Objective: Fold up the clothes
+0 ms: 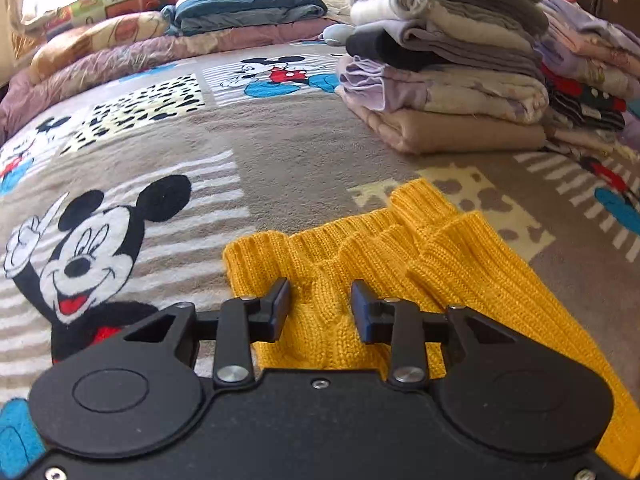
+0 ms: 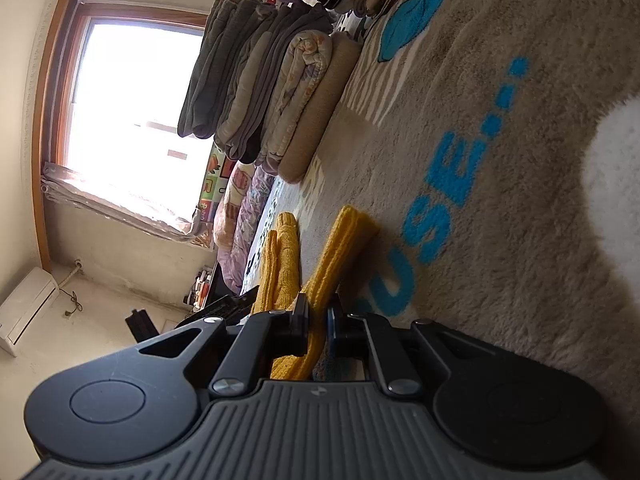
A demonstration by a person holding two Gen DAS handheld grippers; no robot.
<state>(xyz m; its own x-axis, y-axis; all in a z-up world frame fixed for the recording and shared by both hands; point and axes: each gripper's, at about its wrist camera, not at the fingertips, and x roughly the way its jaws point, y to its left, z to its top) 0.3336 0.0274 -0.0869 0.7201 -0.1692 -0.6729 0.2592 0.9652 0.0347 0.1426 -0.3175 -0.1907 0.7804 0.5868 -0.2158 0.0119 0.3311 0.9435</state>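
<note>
The yellow sweater [image 1: 400, 264] lay on the cartoon blanket [image 1: 168, 136], partly doubled over, with its ribbed hem and two ribbed cuffs stacked near one another at the far edge in the left view. That gathering of cuffs onto the body fitted a garment somewhere in the middle of folding, though whether the sleeves had just been laid in or were about to be opened out could not be settled from the cloth alone.

The left gripper [image 1: 320, 306] hung low over the knit with its jaws spread apart, nothing between them; the sweater's cable pattern showed plainly through the gap. It seemed placed to press or take the near part of the body.

The right gripper [image 2: 318, 322] was turned on its side, so the blanket rose like a wall in its view. Its jaws were drawn close on a strip of yellow knit, apparently a sleeve or side edge, lifted a little off the blanket, probably to carry that edge across.

For room, bare blanket lay to the left of the sweater and beyond its hem. The tall stack [image 1: 448, 56] of folded clothes stood past the hem to the right, apart from the sweater but near enough to limit a wide sweep that way. A further pile [image 1: 588, 80] stood just behind the stack, and bedding [image 1: 248, 10] lined the far edge, well apart.
</note>
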